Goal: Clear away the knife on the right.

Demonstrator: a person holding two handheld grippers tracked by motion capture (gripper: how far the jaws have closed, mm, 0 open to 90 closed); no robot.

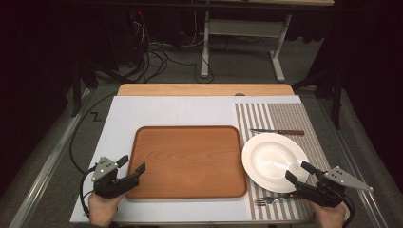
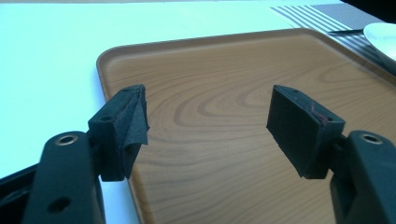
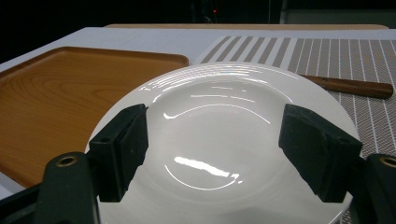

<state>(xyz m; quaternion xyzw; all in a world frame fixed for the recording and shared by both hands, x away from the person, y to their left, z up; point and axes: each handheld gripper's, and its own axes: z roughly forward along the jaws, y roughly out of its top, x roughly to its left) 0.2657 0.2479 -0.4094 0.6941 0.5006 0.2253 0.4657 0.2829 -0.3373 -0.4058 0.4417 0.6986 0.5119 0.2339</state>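
While unheld, plate (image 3: 219, 140) between parted fingers (image 3: 123, 149).

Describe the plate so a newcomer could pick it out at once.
Find the big wooden tray in the middle of the table; just to its right lies a striped placemat. The plate sits on that mat between a knife and a fork: the one round, glossy white thing there.

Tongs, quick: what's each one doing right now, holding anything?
Left tongs: open, holding nothing, over the tray edge.
Right tongs: open, holding nothing, over the plate.
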